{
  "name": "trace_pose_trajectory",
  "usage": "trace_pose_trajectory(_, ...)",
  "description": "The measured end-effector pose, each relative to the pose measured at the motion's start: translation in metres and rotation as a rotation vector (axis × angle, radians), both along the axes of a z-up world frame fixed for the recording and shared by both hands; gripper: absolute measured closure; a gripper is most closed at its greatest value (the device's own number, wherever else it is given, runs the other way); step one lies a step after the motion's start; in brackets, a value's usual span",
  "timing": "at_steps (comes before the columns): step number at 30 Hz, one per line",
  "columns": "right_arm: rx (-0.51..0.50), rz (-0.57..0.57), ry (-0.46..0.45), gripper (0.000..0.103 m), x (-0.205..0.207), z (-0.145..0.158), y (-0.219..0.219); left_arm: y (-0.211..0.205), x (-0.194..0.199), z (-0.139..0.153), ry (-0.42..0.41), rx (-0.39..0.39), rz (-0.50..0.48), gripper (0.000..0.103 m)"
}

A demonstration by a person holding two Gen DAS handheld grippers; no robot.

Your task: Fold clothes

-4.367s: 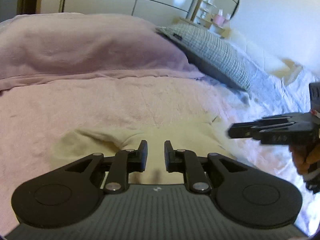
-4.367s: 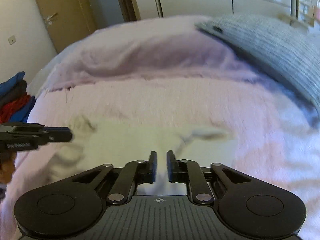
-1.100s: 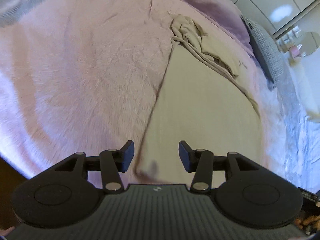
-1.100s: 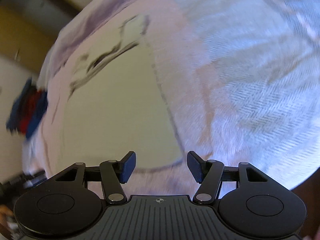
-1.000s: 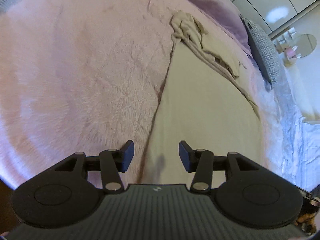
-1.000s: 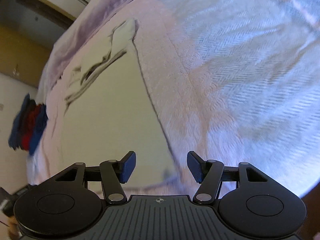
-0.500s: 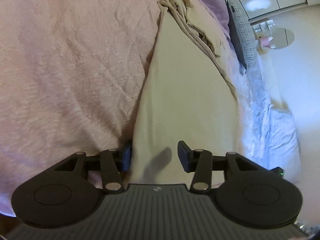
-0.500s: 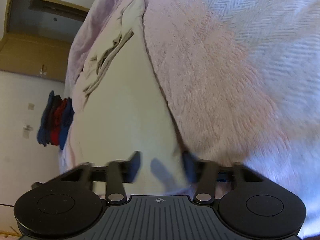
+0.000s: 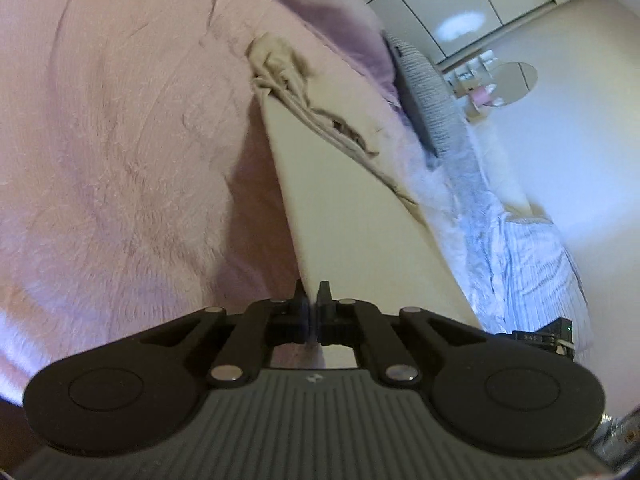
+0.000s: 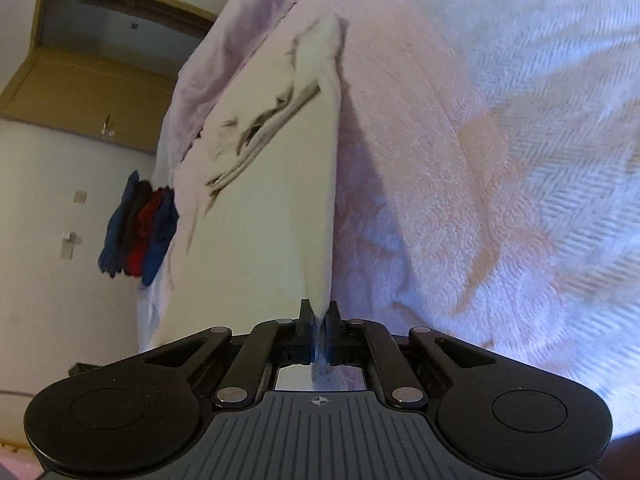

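left gripper (image 9: 311, 294) pinches the near left corner of the cream garment (image 9: 340, 200); right gripper (image 10: 319, 314) pinches the near right corner. garment stretches toward 12 o'clock over the pink blanket (image 9: 120, 140).

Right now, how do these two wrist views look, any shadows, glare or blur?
Left wrist: fisheye bending; the lifted cream garment shadows the pink blanket; glare on the wardrobe doors. Right wrist: white bedspread washed out, slightly smeared; similar shadow beside the garment.
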State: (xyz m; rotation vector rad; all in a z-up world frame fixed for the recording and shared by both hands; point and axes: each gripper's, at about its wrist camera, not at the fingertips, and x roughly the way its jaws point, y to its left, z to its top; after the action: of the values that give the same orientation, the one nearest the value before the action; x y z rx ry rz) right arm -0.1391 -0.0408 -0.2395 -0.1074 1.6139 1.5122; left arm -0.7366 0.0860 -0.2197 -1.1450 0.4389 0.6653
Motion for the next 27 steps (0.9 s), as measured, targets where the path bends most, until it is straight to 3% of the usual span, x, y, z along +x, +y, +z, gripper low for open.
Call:
trace_pose_trajectory(3,-0.043,0.024,0.009,0.101,-0.003,0.009,-0.026,-0.033,-0.015,0.013,0.012,-0.021,0.001,0.102)
trace_pose_trajectory(8,-0.182,0.031,0.049,0.101,-0.019,0.012,-0.077,-0.088,-0.042,0.016,0.025,-0.143,0.088,0.102)
trace_pose_trajectory(12,-0.254,0.009,0.106,0.101,-0.019,0.016,-0.083,-0.091,-0.048,0.022,-0.003,-0.201,0.141,0.102)
trace_pose_trajectory(16,-0.243,0.011,0.106,0.1,-0.008,0.035,-0.051,-0.035,-0.031,0.045,-0.056,-0.164,0.131,0.102)
trace_pose_trajectory(20,-0.105,-0.068,0.124,0.1,0.015,0.062,0.014,0.049,-0.008,0.062,-0.144,-0.105,0.119,0.102)
trace_pose_trajectory(25,0.002,-0.198,0.108,0.1,0.03,0.061,0.124,0.175,0.038,0.037,-0.214,-0.137,0.175,0.1)
trace_pose_trajectory(26,-0.013,-0.246,0.092,0.1,0.031,0.052,0.144,0.198,0.047,0.026,-0.211,-0.151,0.19,0.094)
trace_pose_trajectory(27,-0.027,-0.294,0.075,0.091,0.033,0.043,0.164,0.219,0.054,0.016,-0.195,-0.167,0.211,0.087)
